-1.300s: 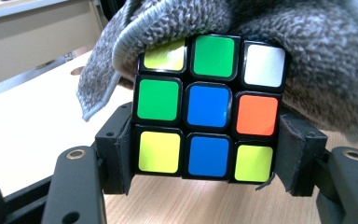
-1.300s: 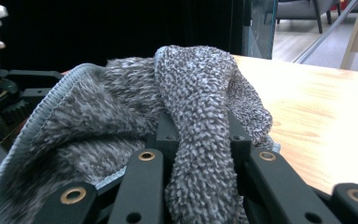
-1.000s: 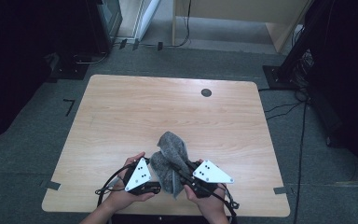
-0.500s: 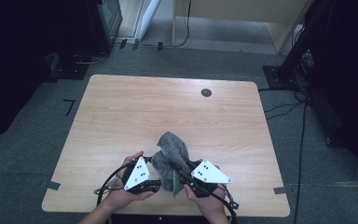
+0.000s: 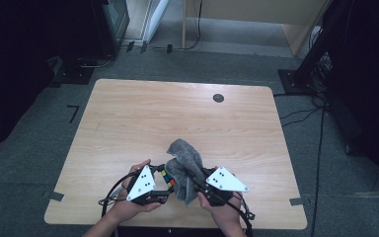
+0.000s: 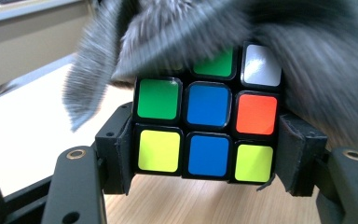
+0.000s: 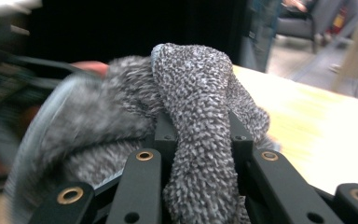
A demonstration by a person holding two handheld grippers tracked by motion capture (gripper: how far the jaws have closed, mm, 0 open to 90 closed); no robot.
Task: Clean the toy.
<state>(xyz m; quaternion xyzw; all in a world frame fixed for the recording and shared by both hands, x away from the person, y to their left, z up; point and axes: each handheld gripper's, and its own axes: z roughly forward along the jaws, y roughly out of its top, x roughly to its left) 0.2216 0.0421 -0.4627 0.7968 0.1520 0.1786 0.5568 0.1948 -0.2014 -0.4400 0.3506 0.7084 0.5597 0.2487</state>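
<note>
My left gripper is shut on a colour cube; its black pads press the cube's left and right sides just above the wooden table. The cube shows green, blue, orange, yellow and white squares. A grey fuzzy cloth lies over the cube's top and far side. My right gripper is shut on a fold of that cloth, which bulges up between its jaws. In the high view both grippers sit near the table's front edge, the right gripper just right of the cube.
A round dark grommet sits near the table's far edge. Cables trail from both grippers over the front edge. Beyond the table are dark stands and cables on grey floor.
The cloth has shifted a little over the cube and looks smeared by motion. Both hands stay near the front edge.
</note>
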